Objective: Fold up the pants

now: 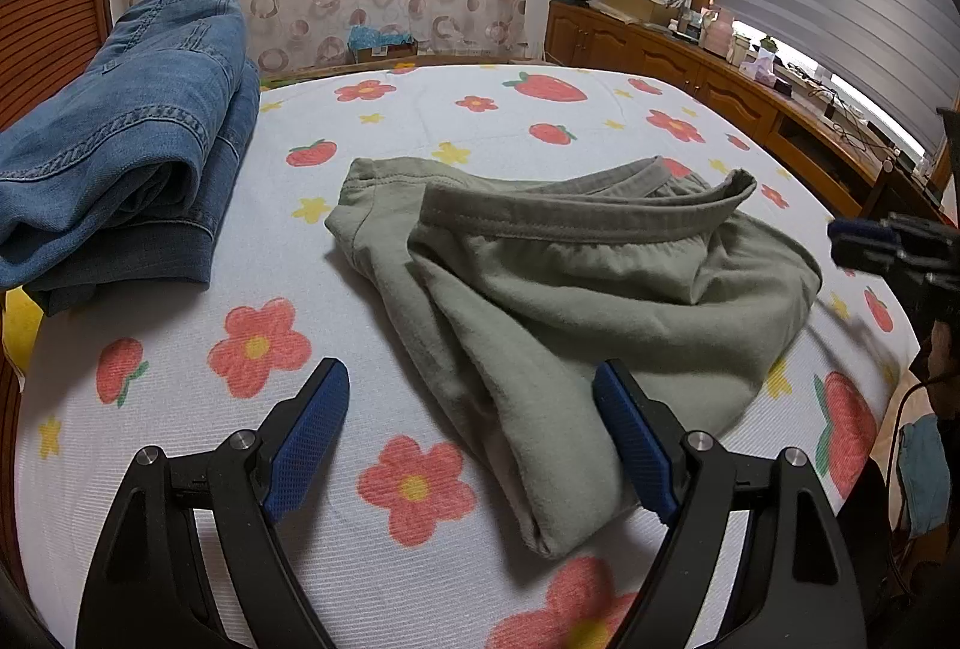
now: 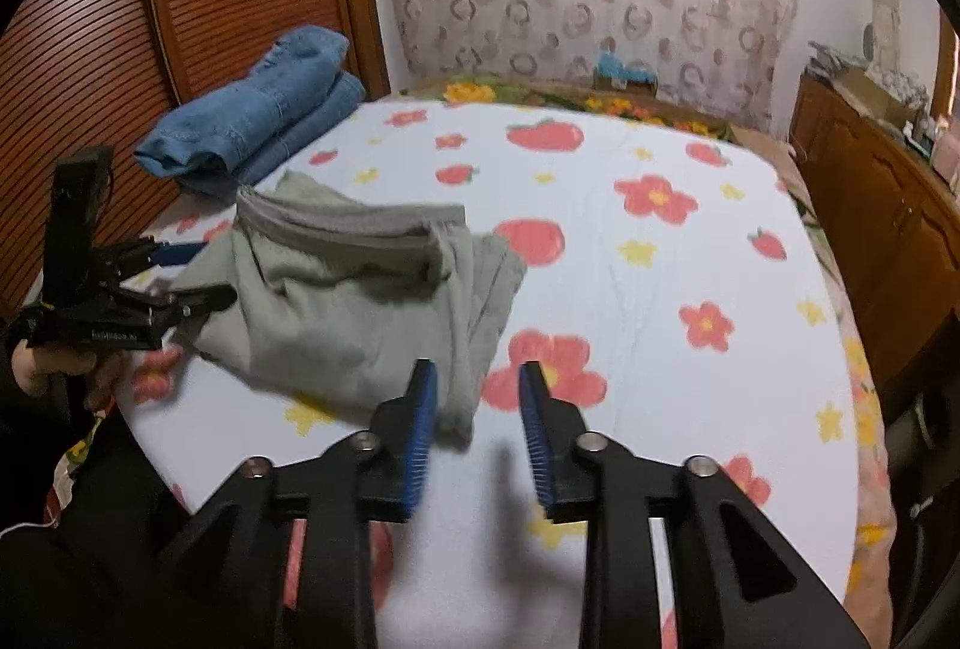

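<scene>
step: final fold, likely | pants [image 1: 576,289] bunched mid-bed, toward near edge, waistband up | left gripper [image 1: 474,433] wide open, straddling near pant end, not pinching | right gripper [image 2: 477,409] part open, empty, beside right fold | tip: pinch both layers, flatten waistband | jeans [image 1: 120,139] folded at far left corner

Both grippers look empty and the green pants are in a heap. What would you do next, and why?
Probably pinch the green pants by the waistband with the right gripper and spread them flat: both it and the left gripper are open and empty, and the pants lie bunched.
</scene>
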Tool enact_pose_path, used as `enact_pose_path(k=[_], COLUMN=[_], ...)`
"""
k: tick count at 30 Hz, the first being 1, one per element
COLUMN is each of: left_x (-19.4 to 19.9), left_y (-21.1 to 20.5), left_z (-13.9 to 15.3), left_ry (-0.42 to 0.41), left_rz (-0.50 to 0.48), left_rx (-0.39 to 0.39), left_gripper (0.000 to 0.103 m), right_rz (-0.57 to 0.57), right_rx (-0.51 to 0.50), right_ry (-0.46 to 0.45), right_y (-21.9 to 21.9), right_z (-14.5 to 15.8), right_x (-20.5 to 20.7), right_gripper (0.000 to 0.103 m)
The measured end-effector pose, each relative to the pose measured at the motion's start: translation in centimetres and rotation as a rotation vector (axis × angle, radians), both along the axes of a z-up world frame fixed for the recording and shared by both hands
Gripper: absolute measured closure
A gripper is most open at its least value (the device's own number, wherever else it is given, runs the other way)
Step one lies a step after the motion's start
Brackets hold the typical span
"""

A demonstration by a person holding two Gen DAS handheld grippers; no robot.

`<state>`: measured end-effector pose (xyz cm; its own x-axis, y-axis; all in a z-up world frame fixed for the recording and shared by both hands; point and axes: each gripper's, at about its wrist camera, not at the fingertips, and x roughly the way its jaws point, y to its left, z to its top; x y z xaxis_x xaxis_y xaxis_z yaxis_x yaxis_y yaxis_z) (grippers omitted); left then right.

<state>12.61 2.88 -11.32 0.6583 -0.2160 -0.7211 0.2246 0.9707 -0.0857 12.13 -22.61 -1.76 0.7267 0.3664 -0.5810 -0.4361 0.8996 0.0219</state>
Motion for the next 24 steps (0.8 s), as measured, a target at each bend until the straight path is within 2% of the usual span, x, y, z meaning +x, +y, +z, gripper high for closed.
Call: enact_pose_path(k=[6,13,18,19,20,21,24], left_x=[0.0,0.0,0.0,0.0,-0.1,-0.1,0.0], left_y=[0.0,0.0,0.0,0.0,0.0,0.0,-0.1], left_z=[0.0,0.0,0.0,-0.1,-0.1,-0.1,0.0], left_ry=[0.0,-0.001,-0.001,-0.001,-0.001,-0.001,-0.001], left_rz=[0.0,0.0,0.0,0.0,0.0,0.0,0.0], left_rx=[0.0,0.0,0.0,0.0,-0.001,-0.003,-0.004], left_gripper=[0.019,0.019,0.019,0.019,0.019,0.019,0.019], right_rz=[0.046,0.128,0.167,0.184,0.202,0.219,0.21], right_rx=[-0.04,-0.136,-0.148,-0.137,-0.126,-0.114,-0.09], right_ry=[-0.012,0.03,0.057,0.062,0.066,0.074,0.054], right_y=[2.2,5.7,6.5,6.6,6.7,6.8,6.5], right_z=[0.9,0.6,0.6,0.7,0.8,0.9,1.5], right_x=[2.3,6.6,8.7,8.9,9.1,9.4,9.9], right_gripper=[0.068,0.068,0.068,0.083,0.093,0.097,0.097])
